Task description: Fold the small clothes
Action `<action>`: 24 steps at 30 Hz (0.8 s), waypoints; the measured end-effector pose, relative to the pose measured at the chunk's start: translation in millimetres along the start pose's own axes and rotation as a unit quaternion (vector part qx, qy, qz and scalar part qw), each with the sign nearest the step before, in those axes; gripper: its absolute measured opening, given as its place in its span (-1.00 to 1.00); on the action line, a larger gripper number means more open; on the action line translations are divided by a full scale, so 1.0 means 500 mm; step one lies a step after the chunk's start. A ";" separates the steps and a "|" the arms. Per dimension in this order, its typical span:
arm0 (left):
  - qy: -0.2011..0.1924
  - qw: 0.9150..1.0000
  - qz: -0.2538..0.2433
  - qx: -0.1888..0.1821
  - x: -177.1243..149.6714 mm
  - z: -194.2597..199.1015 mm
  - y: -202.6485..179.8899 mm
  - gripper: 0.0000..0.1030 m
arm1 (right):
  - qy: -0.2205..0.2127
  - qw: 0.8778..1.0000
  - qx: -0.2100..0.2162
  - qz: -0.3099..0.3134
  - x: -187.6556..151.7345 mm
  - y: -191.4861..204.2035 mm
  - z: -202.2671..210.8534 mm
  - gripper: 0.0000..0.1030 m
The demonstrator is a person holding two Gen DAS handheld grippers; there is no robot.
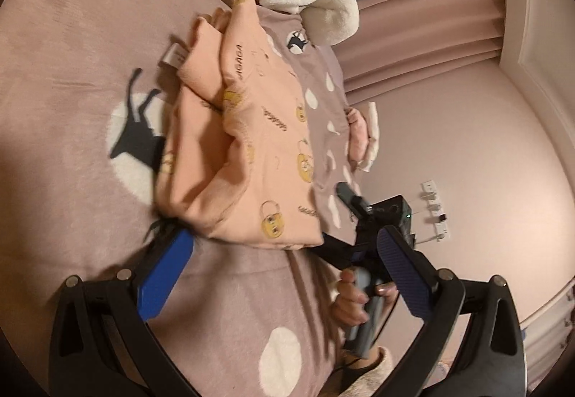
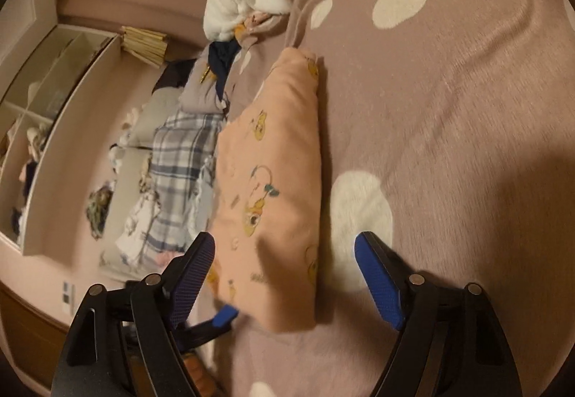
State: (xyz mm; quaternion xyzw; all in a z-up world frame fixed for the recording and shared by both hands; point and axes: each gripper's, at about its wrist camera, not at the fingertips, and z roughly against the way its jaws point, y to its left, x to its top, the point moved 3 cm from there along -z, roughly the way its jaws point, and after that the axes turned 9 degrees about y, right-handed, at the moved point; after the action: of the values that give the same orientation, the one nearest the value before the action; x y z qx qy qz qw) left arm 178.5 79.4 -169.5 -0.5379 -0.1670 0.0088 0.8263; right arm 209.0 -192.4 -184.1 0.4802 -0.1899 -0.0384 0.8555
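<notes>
Fingers of both the left gripper (image 1: 284,255) and right gripper (image 2: 285,274) stand apart, clamping nothing; the folded peach garment (image 2: 273,181) lies on the bedspread (image 2: 449,109) just ahead between them.

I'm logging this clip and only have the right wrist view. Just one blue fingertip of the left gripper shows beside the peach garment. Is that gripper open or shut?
Observer: Open. In the left wrist view, the left gripper has both pads spread wide at the near edge of the peach garment, with nothing pinched between them.
Operator: Does the garment look like one flat layer from there?
Observer: No. That side shows several stacked folds, and a white label sticks out on the side away from your camera.
Operator: What is behind my camera?
Observer: The right hand, wrapped around a grey handle.
</notes>
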 end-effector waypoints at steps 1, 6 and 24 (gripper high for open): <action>0.000 1.000 0.003 -0.008 0.010 -0.007 -0.002 0.99 | 0.000 1.000 -0.012 0.011 0.000 0.008 -0.007 0.55; -0.016 0.999 0.039 -0.034 0.027 -0.002 0.011 0.99 | 0.005 0.999 -0.034 0.037 0.009 0.025 -0.028 0.55; -0.024 0.991 0.111 -0.066 0.068 0.043 0.050 0.87 | 0.023 0.999 -0.026 0.024 0.039 0.005 -0.023 0.55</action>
State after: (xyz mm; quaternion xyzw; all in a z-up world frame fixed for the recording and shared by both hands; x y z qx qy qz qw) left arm 208.6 115.4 -174.9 -0.6065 -0.1261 0.1024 0.7783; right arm 230.7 -186.5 -181.6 0.4537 -0.1810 -0.0118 0.8725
